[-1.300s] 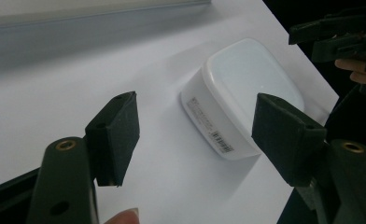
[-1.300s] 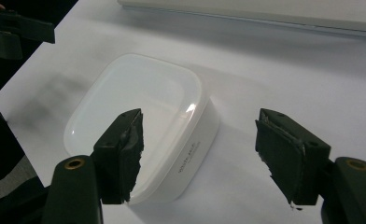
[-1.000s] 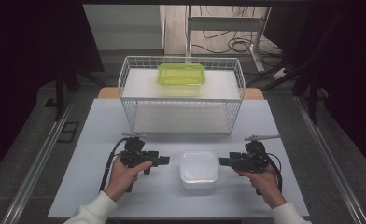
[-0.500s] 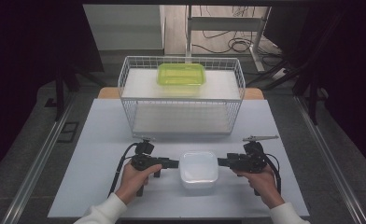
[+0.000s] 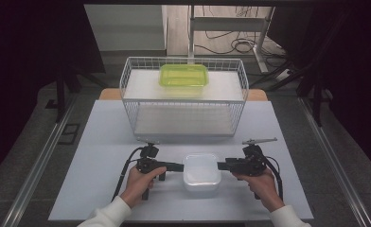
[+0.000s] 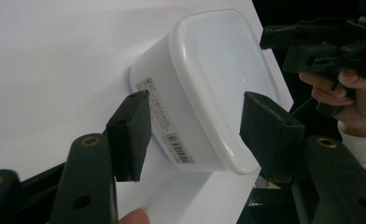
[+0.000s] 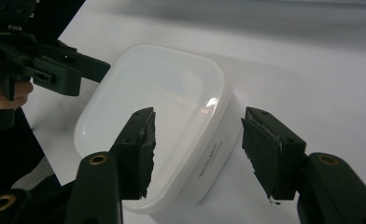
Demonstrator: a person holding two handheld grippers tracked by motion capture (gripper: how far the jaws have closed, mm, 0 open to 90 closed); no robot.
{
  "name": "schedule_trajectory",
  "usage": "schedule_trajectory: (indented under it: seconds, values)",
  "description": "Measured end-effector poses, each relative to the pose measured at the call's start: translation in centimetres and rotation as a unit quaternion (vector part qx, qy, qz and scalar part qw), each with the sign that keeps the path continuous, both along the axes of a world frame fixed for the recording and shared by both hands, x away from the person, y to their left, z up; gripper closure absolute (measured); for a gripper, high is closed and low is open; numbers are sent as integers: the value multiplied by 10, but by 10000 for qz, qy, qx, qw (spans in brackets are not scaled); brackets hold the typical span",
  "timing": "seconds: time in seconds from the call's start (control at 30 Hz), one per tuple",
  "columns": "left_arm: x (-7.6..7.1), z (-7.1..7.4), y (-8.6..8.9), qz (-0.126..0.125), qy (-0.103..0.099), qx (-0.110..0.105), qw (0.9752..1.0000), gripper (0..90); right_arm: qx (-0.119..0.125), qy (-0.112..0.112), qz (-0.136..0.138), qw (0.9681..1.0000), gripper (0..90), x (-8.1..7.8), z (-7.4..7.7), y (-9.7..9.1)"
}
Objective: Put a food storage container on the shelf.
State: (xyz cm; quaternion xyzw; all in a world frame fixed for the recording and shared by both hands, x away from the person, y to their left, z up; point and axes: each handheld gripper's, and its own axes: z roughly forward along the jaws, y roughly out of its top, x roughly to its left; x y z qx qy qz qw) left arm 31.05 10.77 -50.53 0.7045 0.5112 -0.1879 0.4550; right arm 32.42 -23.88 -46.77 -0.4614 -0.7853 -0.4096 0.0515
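A white lidded container [image 5: 201, 172] sits near the table's front edge, between the two hands. My left gripper [image 5: 179, 167] points at its left side, and my right gripper [image 5: 221, 165] points at its right side. In the left gripper view the container [image 6: 209, 84] lies just ahead of the left gripper [image 6: 197, 126], whose pads stand apart from its wall and lid. In the right gripper view the right gripper [image 7: 197, 149] frames a corner of the container [image 7: 158, 116] with gaps on both sides. Both pairs of jaws have just been closing and press on nothing.
A white wire basket [image 5: 127, 90] stands at the back of the pale table [image 5: 103, 142] and holds a green lidded container [image 5: 183, 75]. Dark floor and metal rails flank the table. Cables trail from both grippers.
My left hand has come right and down until its jaws reach the container's left side. Both pairs of jaws are narrower than before. The right hand has hardly moved.
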Motion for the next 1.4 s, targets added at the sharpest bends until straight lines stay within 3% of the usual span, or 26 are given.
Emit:
schedule_trajectory:
  seconds: [0.1,0.43,0.47,0.57,0.6,0.8,1.0,1.4]
  values:
    - [1,-3,2,63,64,-172,9998,443,80,112,-1,9999,464,1,-4,1]
    - [0,-7,-5,-81,123,-134,9998,497,256,492,-14,9985,548,4,-13,1]
    - [0,-7,-5,-105,128,-143,9998,538,377,613,-42,9974,599,5,-15,-1]
    - [-1,-8,-8,-162,189,-248,9994,588,451,791,-80,9958,629,5,-16,-1]
    - [-1,-8,-10,-170,230,-300,9991,639,595,920,-126,9939,658,6,-18,-3]
    - [-3,-6,-8,-132,273,-375,9988,696,822,1216,-252,9889,700,3,-19,-7]
    - [-5,-5,-6,5,299,-492,9983,734,998,1286,-290,9862,734,1,-18,-10]
    - [-9,-1,-5,38,204,-445,9988,773,1003,1154,-156,9881,767,-2,-13,-11]
